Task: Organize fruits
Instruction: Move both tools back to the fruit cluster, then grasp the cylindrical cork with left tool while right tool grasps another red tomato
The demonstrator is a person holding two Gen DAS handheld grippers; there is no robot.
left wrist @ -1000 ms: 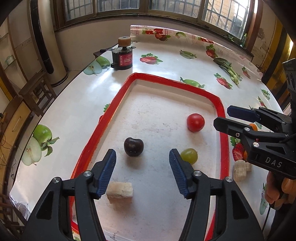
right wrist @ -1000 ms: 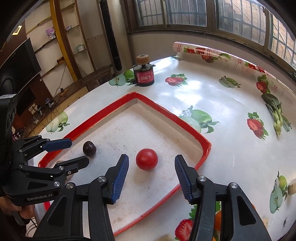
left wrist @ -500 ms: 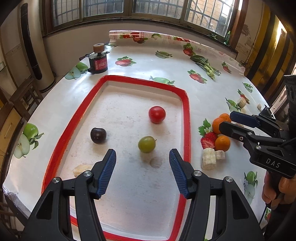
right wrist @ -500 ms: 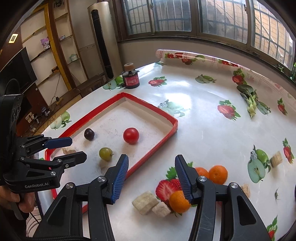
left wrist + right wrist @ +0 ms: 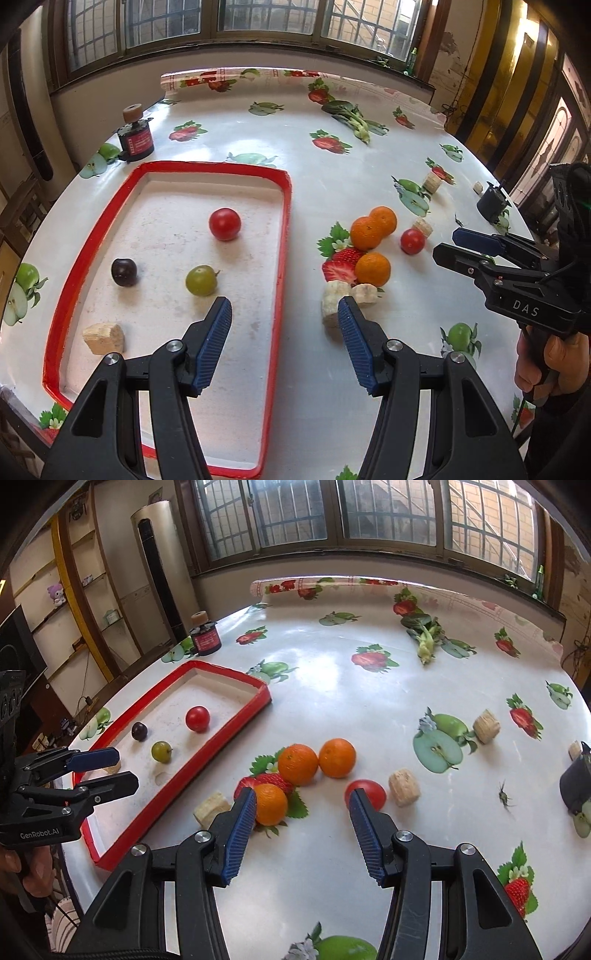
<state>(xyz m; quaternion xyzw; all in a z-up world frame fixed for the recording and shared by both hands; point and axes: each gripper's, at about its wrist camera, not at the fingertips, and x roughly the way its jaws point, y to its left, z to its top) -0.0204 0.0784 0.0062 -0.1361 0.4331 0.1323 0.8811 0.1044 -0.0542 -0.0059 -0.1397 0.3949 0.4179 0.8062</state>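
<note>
A red-rimmed tray (image 5: 284, 236) (image 5: 236, 716) holds a red tomato (image 5: 224, 223) (image 5: 197, 718), a dark plum (image 5: 124, 272) (image 5: 139, 731), a green grape (image 5: 200, 280) (image 5: 161, 751) and a beige chunk (image 5: 103, 338). Right of the tray lie three oranges (image 5: 373, 269) (image 5: 297, 764), a second tomato (image 5: 412, 241) (image 5: 365, 794) and beige chunks (image 5: 332, 301) (image 5: 404, 788). My left gripper (image 5: 284, 321) is open and empty above the tray's right rim. My right gripper (image 5: 302, 806) is open and empty, just short of the oranges and tomato; it also shows in the left wrist view (image 5: 448, 244).
A dark jar with a cork lid (image 5: 135, 136) (image 5: 205, 637) stands beyond the tray. A small black cup (image 5: 493, 201) (image 5: 576, 781) sits at the table's right edge. A green vegetable (image 5: 351, 114) (image 5: 424, 635) lies far back. The tablecloth has printed fruit pictures.
Both grippers have drawn back and swung right, away from the tray. The loose oranges, tomato and chunks came into view. Both stayed open and empty.
</note>
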